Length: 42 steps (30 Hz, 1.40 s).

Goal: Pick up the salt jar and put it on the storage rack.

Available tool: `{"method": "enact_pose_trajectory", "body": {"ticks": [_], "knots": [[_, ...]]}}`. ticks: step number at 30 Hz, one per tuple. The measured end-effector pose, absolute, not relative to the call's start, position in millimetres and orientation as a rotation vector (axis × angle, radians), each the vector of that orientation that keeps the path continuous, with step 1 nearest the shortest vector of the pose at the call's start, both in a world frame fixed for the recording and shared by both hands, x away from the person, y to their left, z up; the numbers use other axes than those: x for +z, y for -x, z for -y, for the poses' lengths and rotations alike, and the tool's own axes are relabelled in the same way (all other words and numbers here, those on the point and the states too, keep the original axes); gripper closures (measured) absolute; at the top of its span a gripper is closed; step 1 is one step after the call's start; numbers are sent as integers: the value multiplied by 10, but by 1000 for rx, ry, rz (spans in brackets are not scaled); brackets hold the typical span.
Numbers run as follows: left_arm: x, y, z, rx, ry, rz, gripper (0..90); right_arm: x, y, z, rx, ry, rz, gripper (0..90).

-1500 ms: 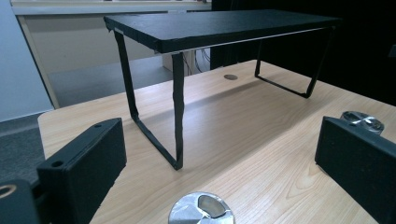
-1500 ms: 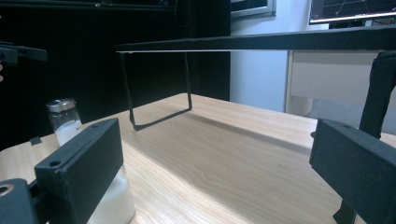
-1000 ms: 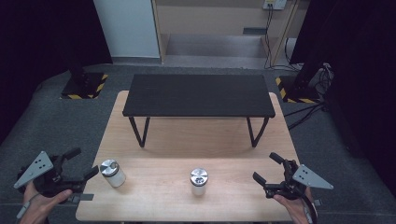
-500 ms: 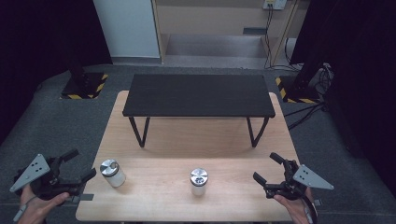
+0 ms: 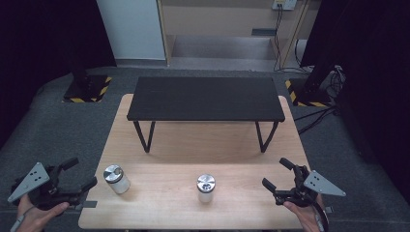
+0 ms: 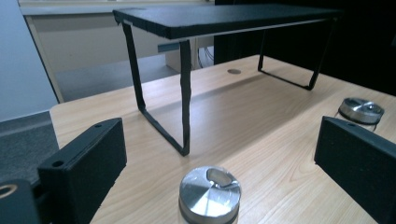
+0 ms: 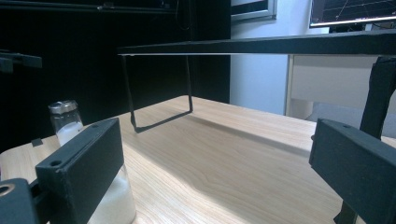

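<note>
Two glass shakers with metal lids and white powder stand on the wooden table (image 5: 193,140). One shaker (image 5: 116,179) is front left, the other shaker (image 5: 205,187) front centre. My left gripper (image 5: 82,172) hovers open just off the table's left edge, aimed at the left shaker (image 6: 209,193), which sits between its spread jaws a little ahead; the centre shaker (image 6: 360,109) shows beyond. My right gripper (image 5: 274,172) is open at the front right, apart from the centre shaker (image 7: 114,200), which its left jaw partly hides. The far shaker (image 7: 65,121) stands behind.
A low black stand (image 5: 205,99) on thin metal legs spans the back half of the table, with open space under it. Bare wood lies between the shakers and the stand. Grey carpet surrounds the table, and cables (image 5: 314,113) run at the back right.
My left gripper has drifted slightly left and toward the person. The right gripper and both shakers have stayed put.
</note>
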<state>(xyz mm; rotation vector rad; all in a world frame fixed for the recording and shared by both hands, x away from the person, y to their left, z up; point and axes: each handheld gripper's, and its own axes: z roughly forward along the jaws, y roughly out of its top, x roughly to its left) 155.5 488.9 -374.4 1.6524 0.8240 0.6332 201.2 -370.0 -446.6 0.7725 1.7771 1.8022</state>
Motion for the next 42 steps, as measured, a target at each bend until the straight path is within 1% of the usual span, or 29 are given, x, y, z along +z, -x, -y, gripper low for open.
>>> {"method": "enact_pose_trajectory", "body": {"ticks": [6, 17, 30, 42], "knots": [[-3738, -1575, -4888, 627, -1706, -826, 21, -4466, -2013, 3698, 1800, -774, -1778, 32], [-3829, -1606, -4892, 620, -1740, -830, 28, -4468, -2012, 3702, 1802, -777, -1775, 35], [-4123, -1671, -4897, 600, -1763, -853, 34, -4469, -2011, 3700, 1799, -778, -1776, 37], [-4260, -1731, -4876, 584, -1764, -862, 37, -4469, -2007, 3700, 1796, -777, -1773, 40]]}}
